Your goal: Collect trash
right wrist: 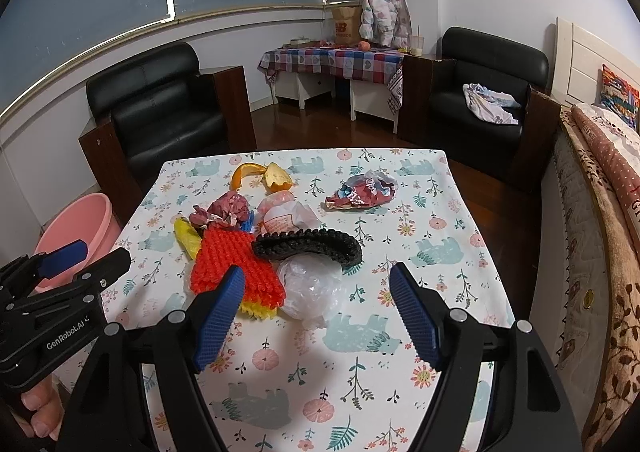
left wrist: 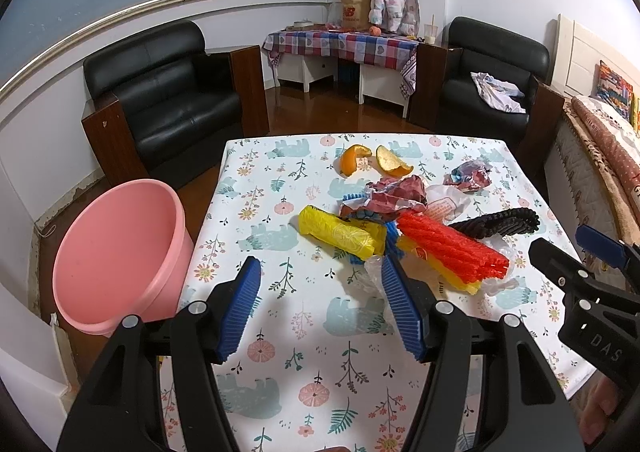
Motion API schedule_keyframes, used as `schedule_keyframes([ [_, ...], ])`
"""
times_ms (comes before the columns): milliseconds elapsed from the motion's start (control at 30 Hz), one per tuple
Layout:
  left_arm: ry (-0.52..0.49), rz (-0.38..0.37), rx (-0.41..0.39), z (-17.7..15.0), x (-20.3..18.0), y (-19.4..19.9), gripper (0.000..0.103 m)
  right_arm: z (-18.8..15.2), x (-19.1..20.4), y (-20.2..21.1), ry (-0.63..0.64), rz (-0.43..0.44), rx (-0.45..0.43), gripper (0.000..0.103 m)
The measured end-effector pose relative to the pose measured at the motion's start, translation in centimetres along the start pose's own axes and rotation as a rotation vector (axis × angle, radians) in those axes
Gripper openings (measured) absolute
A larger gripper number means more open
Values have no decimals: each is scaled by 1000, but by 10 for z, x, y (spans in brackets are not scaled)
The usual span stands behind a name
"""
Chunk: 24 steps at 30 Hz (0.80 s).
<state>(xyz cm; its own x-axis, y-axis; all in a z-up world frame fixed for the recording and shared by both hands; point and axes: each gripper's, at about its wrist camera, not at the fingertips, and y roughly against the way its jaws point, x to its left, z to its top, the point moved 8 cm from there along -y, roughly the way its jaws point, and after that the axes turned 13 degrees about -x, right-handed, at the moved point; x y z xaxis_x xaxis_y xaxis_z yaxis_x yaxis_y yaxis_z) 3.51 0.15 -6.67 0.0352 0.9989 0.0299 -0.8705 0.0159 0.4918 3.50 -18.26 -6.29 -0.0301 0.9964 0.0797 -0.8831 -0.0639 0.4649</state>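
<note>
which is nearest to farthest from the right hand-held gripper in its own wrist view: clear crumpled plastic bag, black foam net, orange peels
From the right hand-held gripper:
1. Clear crumpled plastic bag, just ahead, between the open fingers.
2. Black foam net sleeve, directly behind the bag, mid-table.
3. Orange peels, near the table's far edge, left of centre.

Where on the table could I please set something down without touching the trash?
Free: the near cloth of the table in front of the clear plastic bag, and the left strip beside the pink bucket. Crowded: the middle, around the red foam net.
</note>
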Motion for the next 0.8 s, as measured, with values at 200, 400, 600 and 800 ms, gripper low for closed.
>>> schedule_keyframes([
  [200, -3, 1, 13, 1, 0, -4, 63, -2, -1, 0, 0, 1, 7, 74],
  [400, -9, 0, 24, 3, -3, -8, 63, -2, -2, -1, -3, -1, 11, 74],
  [600, -12, 3, 35, 2, -4, -13, 63, -3, -7, -9, -8, -2, 24, 74],
  [800, -17, 4, 43, 2, -7, -16, 63, -2, -10, -14, -12, -4, 33, 74],
])
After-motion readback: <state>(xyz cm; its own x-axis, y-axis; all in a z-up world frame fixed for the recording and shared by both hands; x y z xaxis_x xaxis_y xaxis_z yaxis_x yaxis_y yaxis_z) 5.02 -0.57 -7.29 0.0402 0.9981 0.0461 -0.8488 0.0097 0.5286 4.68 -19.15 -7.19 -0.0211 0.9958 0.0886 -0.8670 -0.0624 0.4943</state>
